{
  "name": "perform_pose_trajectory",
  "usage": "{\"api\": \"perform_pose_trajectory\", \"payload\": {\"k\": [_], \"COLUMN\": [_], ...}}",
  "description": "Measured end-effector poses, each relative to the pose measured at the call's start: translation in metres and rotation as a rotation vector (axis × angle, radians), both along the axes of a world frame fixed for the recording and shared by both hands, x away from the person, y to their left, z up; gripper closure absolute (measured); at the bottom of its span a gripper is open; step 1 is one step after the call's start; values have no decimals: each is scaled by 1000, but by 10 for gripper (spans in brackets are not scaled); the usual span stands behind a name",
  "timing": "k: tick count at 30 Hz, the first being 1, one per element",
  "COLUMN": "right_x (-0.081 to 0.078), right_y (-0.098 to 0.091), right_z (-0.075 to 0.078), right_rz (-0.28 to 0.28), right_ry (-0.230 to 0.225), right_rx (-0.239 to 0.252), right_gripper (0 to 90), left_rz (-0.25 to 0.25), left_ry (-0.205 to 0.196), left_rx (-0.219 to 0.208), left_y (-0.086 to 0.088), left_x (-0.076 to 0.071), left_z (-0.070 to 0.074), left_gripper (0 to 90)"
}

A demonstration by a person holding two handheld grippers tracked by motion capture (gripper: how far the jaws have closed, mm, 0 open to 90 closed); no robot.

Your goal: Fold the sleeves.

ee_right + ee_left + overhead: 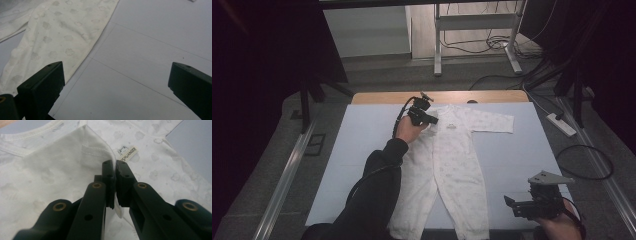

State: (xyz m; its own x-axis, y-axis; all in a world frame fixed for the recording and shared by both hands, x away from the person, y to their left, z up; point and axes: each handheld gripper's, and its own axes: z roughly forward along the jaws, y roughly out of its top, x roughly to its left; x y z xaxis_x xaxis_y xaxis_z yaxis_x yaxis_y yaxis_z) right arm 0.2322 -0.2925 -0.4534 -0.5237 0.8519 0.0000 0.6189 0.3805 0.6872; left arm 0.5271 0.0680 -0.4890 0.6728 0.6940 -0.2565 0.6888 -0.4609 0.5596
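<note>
A white romper point(447, 160) lies flat on the pale blue sheet point(362, 145) covering the table, collar toward 12 o'clock and both legs running down to the near edge at 6 o'clock; one sleeve point(492, 122) stretches out toward 3 o'clock. The left gripper point(424, 118) sits at the garment's upper chest, at about 11 o'clock from the table's centre, with the person's dark sleeve point(372, 195) reaching up to it from 6 o'clock. In the left gripper view its jaws are pressed together on a fold of the romper's fabric point(113, 167), pinched upright between the pads, with a small woven label point(128, 152) lying just beyond the tips at 1 o'clock. The folded-over sleeve panel point(62, 162) spreads toward 10 o'clock of the jaws. The right gripper point(524, 206) rests low at 5 o'clock of the table, well apart from the romper's nearer leg point(469, 200). In the right gripper view its jaws stand wide apart over bare sheet point(140, 62), nothing between them, the printed leg point(57, 42) lying at 10 o'clock beside the left jaw.
</note>
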Motion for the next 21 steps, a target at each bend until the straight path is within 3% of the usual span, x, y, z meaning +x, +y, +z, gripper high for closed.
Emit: {"api": "perform_pose_trajectory", "payload": {"k": [10,21], "right_x": [0,0], "right_y": [0,0], "right_z": [0,0], "right_rz": [2,5], "right_ry": [0,1], "right_rx": [0,-1], "right_gripper": [6,6], "left_rz": [-17,-37], "left_ry": [9,1], "left_rx": [25,-15], "left_y": [-11,-24], "left_x": [2,1], "left_z": [-11,-15], "left_gripper": [839,695]}}
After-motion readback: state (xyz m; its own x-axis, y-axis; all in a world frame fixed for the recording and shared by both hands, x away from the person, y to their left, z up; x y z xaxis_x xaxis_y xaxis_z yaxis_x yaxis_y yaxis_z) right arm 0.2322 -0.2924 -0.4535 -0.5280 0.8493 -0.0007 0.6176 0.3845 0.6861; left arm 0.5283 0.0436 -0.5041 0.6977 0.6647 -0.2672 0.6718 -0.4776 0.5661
